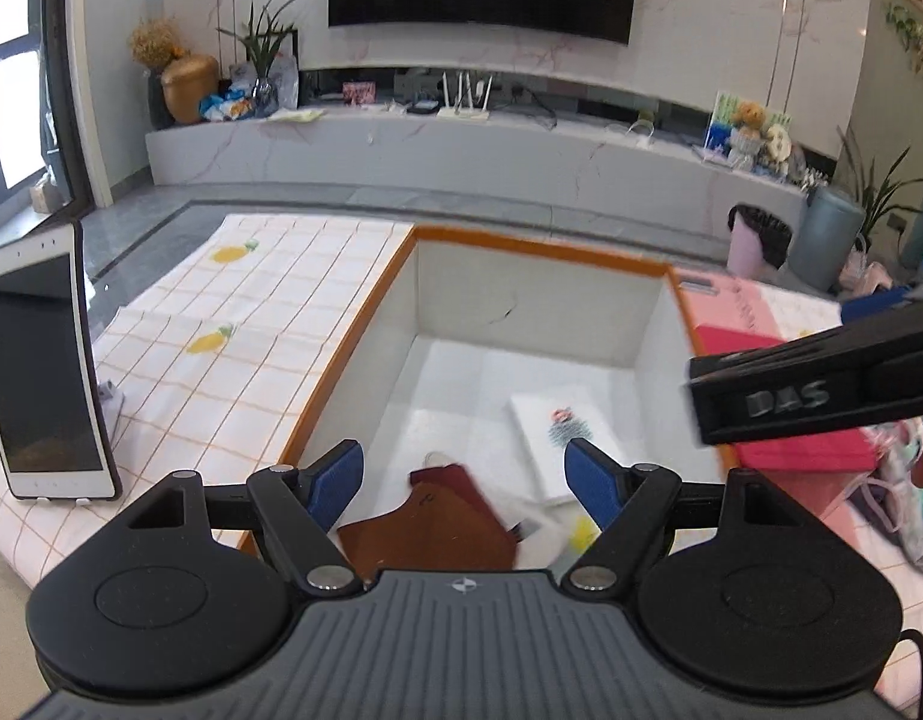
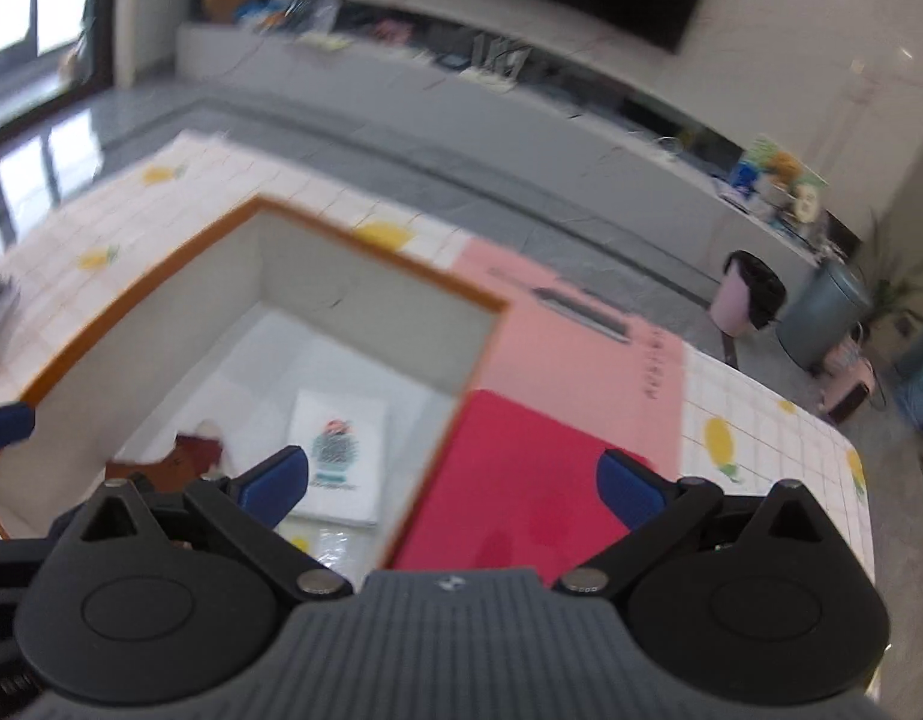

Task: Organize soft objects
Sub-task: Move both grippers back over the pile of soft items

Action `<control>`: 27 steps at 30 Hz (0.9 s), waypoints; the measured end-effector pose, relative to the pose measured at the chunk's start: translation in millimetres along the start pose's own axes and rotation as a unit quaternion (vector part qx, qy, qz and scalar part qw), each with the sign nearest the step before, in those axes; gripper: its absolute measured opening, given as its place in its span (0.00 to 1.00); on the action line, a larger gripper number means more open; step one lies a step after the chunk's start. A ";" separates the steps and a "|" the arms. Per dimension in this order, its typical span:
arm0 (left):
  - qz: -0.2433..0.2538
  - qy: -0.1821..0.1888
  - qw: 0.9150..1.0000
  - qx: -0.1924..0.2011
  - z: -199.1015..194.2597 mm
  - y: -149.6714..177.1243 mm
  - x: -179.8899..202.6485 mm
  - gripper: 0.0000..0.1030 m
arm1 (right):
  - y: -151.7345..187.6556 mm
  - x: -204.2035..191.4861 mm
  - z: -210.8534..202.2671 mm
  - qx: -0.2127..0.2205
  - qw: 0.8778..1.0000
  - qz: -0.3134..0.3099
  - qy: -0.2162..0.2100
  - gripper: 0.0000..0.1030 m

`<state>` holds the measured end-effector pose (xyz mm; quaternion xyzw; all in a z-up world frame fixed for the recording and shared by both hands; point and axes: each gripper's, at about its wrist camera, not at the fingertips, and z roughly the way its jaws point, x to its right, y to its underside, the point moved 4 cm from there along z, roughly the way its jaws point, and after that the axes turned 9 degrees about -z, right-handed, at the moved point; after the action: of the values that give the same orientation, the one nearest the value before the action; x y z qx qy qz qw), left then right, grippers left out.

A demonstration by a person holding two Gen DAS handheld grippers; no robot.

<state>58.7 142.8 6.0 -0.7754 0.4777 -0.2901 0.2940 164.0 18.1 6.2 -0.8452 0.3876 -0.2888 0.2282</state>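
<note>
The left hand-held gripper (image 1: 464, 483) is tilted down over the near end of an open storage box (image 1: 365, 324) with an orange rim and white inner walls. Its blue fingertips (image 1: 341, 477) are spread wide with nothing between them. Below them, on the box floor, lies a brown folded cloth (image 1: 431, 531) with a darker maroon piece (image 1: 455, 480) at its far edge; whether the two are one item cannot be told. Just beside them to the right lies a white folded cloth (image 1: 557, 441) with a small printed picture, flat on the box floor.

The right hand-held gripper (image 2: 452, 483) hangs over the right wall of the same box (image 2: 365, 276), rolled slightly, with its fingertips (image 2: 632, 489) also spread apart and empty. One fingertip sits over the box interior above the white printed cloth (image 2: 341, 450), the other over a red folded cloth (image 2: 521, 468) that rests on the worktop just outside the box, against a pink folded piece (image 2: 581, 348). In the left wrist view the body of the right hand-held gripper (image 1: 821, 387) crosses the frame on the right, above the red cloth (image 1: 803, 450).

The worktop carries a white checked tablecloth (image 1: 221, 360) with yellow pineapple prints. A phone (image 1: 44, 360) stands upright on a holder at its left edge. The right wrist view is blurred.
</note>
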 end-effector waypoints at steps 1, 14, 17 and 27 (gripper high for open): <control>0.001 0.006 1.000 0.004 -4.2 -0.4 3.6 0.87 | 3.5 9.6 -5.9 0.005 1.000 0.013 0.000 0.97; 0.033 0.075 0.996 0.034 -32.1 2.5 83.9 0.87 | 111.4 156.1 -31.1 -0.005 0.987 0.087 0.137 0.98; 0.020 0.089 0.996 0.021 -27.3 12.2 101.5 0.87 | 147.5 191.3 -21.3 -0.021 0.977 0.147 0.152 0.98; 0.117 0.139 0.983 0.035 -13.2 71.7 181.8 0.87 | 223.6 252.2 41.7 -0.114 0.970 0.198 0.080 0.84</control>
<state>76.4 -51.8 -7.1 -0.6556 0.5909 -0.3753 0.2832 209.1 -306.7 -82.0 -0.7459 0.5947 -0.2589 0.1513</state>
